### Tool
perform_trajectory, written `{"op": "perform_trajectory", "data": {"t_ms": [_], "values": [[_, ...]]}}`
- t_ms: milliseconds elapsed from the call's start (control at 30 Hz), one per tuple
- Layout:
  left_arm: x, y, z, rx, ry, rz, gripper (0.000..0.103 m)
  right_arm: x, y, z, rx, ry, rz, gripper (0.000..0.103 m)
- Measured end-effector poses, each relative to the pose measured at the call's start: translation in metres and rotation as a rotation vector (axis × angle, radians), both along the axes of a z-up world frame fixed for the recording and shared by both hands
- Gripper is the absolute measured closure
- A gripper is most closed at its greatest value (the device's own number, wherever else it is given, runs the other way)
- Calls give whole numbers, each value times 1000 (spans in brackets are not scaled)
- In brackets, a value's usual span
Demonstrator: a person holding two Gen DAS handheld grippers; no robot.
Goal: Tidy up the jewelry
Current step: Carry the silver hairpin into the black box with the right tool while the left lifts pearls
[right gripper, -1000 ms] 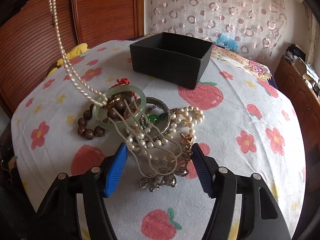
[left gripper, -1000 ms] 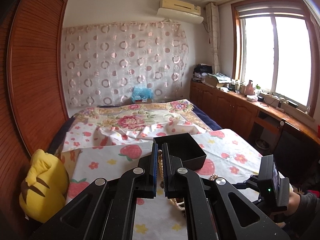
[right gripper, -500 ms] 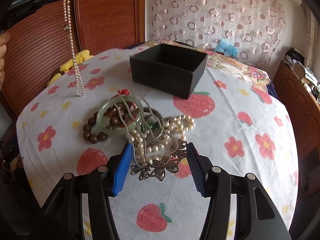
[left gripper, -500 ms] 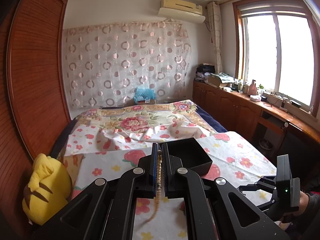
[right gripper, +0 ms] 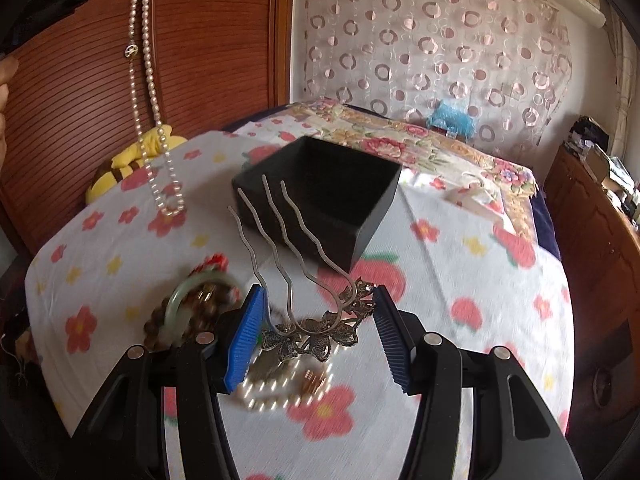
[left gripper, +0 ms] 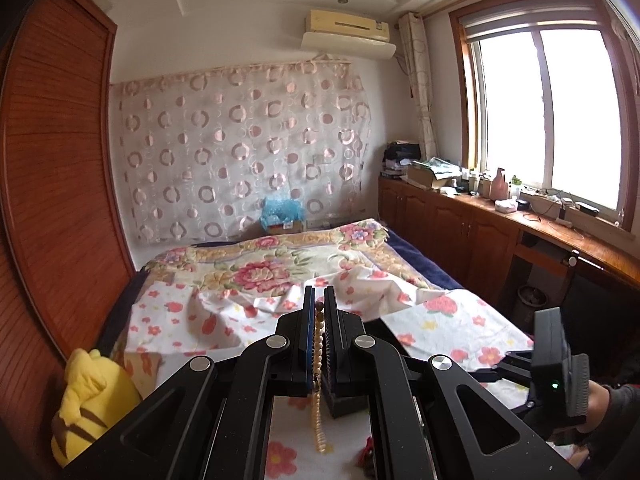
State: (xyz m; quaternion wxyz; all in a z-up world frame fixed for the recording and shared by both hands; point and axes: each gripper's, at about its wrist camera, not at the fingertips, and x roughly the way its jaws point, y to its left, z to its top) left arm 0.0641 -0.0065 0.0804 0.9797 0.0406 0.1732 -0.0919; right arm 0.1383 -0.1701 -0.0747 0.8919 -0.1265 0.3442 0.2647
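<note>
My left gripper is shut on a long pearl necklace and holds it high; in the right wrist view the necklace hangs free above the table's left side. My right gripper is shut on a bronze flower hair comb, lifted, its wavy prongs pointing toward the open black box. Under it lie a green jade bangle, brown wooden beads and a pearl bracelet, blurred.
The round table has a white strawberry-and-flower cloth. A yellow plush toy sits at the left by the wooden wardrobe. A bed lies beyond, wooden cabinets at the right.
My left gripper rose, lifting the necklace fully off the pile. My right gripper closed on the hair comb, lifted it from the pile and moved toward the black box.
</note>
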Motion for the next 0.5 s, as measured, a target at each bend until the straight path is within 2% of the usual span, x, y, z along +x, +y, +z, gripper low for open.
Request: {"op": "perform_trajectory", "data": {"t_ms": [300,500], "values": [[39,-8,18,2,-17,-5,99,58,13,16,-2,-13,12,45],[63,-11,25,1,-22,-6,99,86,30,9,-25,3,43,45]]}}
